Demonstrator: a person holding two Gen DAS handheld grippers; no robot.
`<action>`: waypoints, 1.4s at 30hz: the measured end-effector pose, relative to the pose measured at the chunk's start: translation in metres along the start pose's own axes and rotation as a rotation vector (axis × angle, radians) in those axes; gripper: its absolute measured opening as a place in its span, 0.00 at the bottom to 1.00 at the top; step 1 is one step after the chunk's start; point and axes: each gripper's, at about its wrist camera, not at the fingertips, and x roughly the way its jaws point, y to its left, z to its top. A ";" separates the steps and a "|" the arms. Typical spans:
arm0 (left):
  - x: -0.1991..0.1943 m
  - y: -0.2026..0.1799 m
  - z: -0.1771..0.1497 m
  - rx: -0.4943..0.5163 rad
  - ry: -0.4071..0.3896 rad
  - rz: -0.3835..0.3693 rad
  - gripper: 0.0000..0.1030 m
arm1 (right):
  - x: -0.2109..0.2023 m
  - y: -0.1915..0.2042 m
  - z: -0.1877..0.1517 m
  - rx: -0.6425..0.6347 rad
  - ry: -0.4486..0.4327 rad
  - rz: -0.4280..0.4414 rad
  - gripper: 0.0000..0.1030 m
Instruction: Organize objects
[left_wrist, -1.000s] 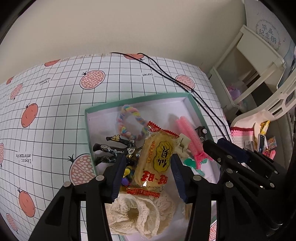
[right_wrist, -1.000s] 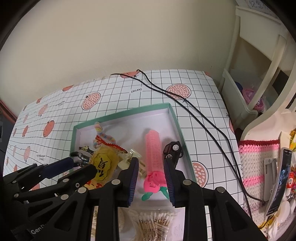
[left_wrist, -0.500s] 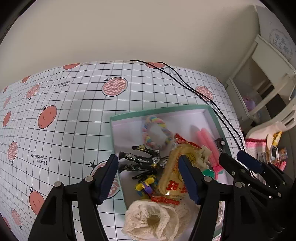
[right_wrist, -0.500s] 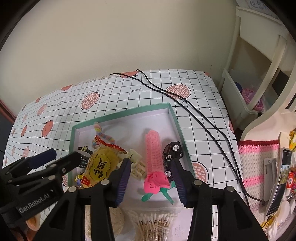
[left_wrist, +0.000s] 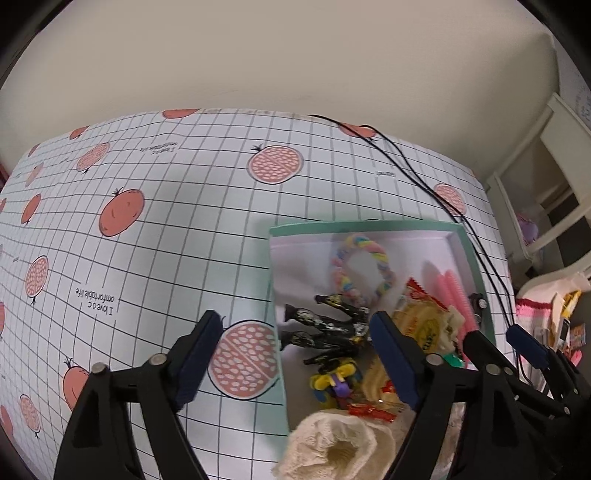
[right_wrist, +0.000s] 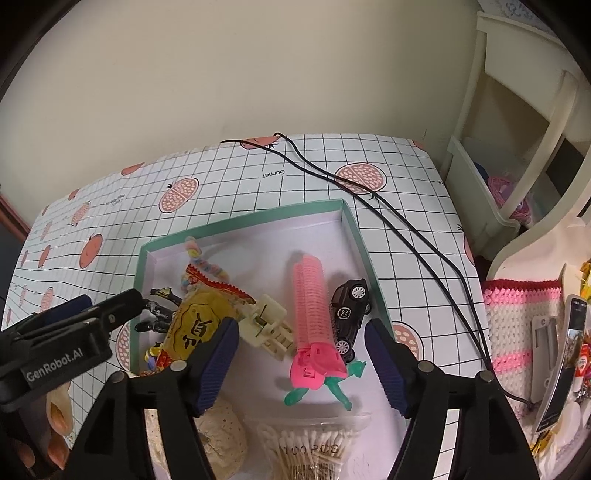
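A shallow green-rimmed box (left_wrist: 369, 225) (right_wrist: 258, 218) lies on the grid-pattern tablecloth. It holds a pastel rope ring (left_wrist: 364, 271), black hair clips (left_wrist: 325, 328), a yellow snack packet (left_wrist: 424, 328) (right_wrist: 195, 328), a pink hair roller (right_wrist: 310, 302), a pink clip (right_wrist: 317, 369), a black toy car (right_wrist: 349, 314), a cream claw clip (right_wrist: 266, 325) and cream lace fabric (left_wrist: 332, 443). My left gripper (left_wrist: 295, 354) hangs open over the box's left edge and holds nothing. Open too, my right gripper (right_wrist: 303, 365) hovers above the pink clip.
A tub of cotton swabs (right_wrist: 306, 450) sits at the near end of the box. Two black cables (right_wrist: 406, 229) cross the cloth to the right. A cream shelf unit (right_wrist: 498, 166) and a pink-striped crochet cloth (right_wrist: 517, 325) lie beyond the table's right edge.
My left gripper has drawn left, away from the snack packet, and spread wider. My right gripper has opened wide from a narrow gap around the pink clip.
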 end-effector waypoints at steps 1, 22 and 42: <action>0.000 0.002 0.001 -0.006 -0.004 0.007 0.88 | 0.001 0.000 0.000 0.000 -0.001 -0.001 0.75; 0.003 0.021 0.004 -0.074 -0.044 0.068 0.92 | 0.004 -0.001 0.002 0.025 -0.019 0.009 1.00; -0.011 0.029 0.009 -0.085 -0.078 0.090 0.92 | -0.005 0.000 0.002 0.046 -0.032 0.025 1.00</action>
